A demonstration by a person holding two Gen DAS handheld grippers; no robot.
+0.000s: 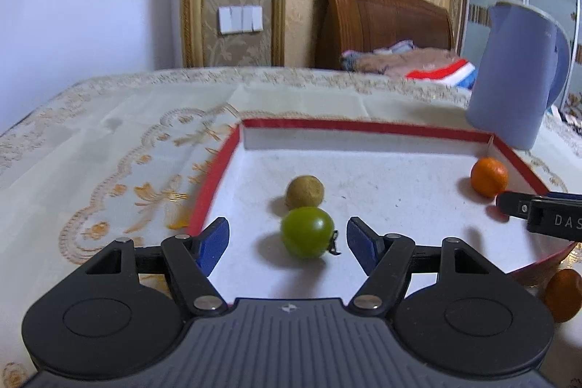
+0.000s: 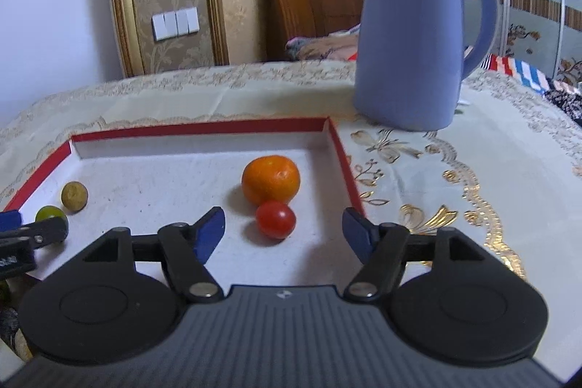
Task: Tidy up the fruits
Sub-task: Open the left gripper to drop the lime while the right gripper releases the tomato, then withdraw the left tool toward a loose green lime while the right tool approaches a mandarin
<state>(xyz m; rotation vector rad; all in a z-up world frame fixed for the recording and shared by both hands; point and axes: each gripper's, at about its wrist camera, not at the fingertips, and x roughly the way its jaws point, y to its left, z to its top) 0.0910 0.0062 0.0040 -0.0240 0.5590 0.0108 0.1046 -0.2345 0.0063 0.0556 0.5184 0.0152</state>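
A shallow white tray with a red rim (image 1: 218, 170) (image 2: 338, 148) lies on the tablecloth. In it, a green tomato (image 1: 307, 232) (image 2: 49, 213) sits against a tan round fruit (image 1: 305, 191) (image 2: 74, 196). My left gripper (image 1: 287, 240) is open, its blue pads on either side of the green tomato, not touching. An orange (image 2: 271, 180) (image 1: 489, 177) sits by the tray's right wall with a red tomato (image 2: 275, 219) in front of it. My right gripper (image 2: 283, 231) is open just before the red tomato.
A blue jug (image 2: 411, 35) (image 1: 516, 75) stands on the table beyond the tray's far right corner. Another orange fruit (image 1: 563, 295) lies outside the tray at its near right. A bed and wardrobe stand behind the table.
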